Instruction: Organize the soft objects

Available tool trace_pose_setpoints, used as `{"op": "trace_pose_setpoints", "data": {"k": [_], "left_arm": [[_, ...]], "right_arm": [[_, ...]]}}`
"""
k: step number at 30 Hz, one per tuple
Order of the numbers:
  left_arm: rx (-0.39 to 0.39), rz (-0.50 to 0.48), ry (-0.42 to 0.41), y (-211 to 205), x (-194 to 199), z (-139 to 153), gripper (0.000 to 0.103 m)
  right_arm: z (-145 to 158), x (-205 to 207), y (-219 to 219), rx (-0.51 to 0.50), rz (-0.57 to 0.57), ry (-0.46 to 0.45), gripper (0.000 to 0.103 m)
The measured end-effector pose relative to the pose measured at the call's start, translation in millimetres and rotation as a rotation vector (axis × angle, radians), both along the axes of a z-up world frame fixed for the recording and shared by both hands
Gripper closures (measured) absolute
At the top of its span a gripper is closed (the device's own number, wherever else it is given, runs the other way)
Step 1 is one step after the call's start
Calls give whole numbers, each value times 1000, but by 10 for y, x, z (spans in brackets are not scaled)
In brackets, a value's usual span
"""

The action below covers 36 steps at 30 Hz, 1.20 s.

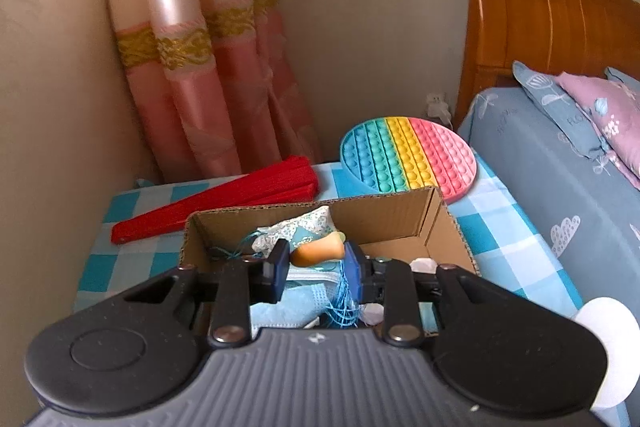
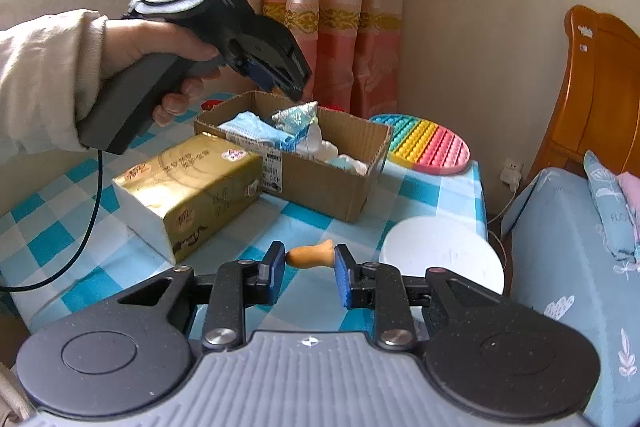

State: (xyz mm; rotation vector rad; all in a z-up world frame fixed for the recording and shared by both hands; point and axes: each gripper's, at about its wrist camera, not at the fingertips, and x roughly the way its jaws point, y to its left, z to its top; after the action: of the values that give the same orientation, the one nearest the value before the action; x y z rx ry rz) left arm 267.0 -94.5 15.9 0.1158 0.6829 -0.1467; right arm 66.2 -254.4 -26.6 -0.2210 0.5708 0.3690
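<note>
An open cardboard box on the checked table holds soft items: a patterned cloth pouch, blue face masks and blue cord. My left gripper hovers over the box and is shut on a small tan gourd-shaped squishy; in the right wrist view it sits above the box's far side. My right gripper is low over the table, shut on another tan squishy.
A rainbow pop-it disc lies behind the box. A folded red fan lies at the left. A gold tissue pack stands next to the box. A white round object sits at the table's right edge. A bed is at the right.
</note>
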Motion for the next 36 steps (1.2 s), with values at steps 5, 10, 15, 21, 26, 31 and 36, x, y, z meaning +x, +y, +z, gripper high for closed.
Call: {"op": "trace_pose_setpoints", "data": {"k": [5, 10, 15, 21, 26, 31, 36], "left_arm": [[16, -17, -49, 88, -26, 50, 8], [17, -60, -82, 210, -266, 203, 3], [-23, -92, -124, 410, -739, 328, 1], [-35, -26, -208, 631, -1267, 318, 0], [-9, 42, -186, 713, -1454, 158, 1], [5, 46, -177, 758, -1564, 41, 1], [29, 74, -159, 747, -1630, -43, 1]], "right_arm": [[57, 107, 31, -1, -11, 0, 72], [154, 283, 58, 1, -20, 5, 72], [303, 595, 104, 6, -33, 0, 72], [440, 1149, 236, 30, -57, 19, 72], [513, 1590, 467, -4, -70, 13, 72], [499, 1982, 626, -42, -97, 29, 70], [474, 2125, 670, -50, -100, 53, 32]]}}
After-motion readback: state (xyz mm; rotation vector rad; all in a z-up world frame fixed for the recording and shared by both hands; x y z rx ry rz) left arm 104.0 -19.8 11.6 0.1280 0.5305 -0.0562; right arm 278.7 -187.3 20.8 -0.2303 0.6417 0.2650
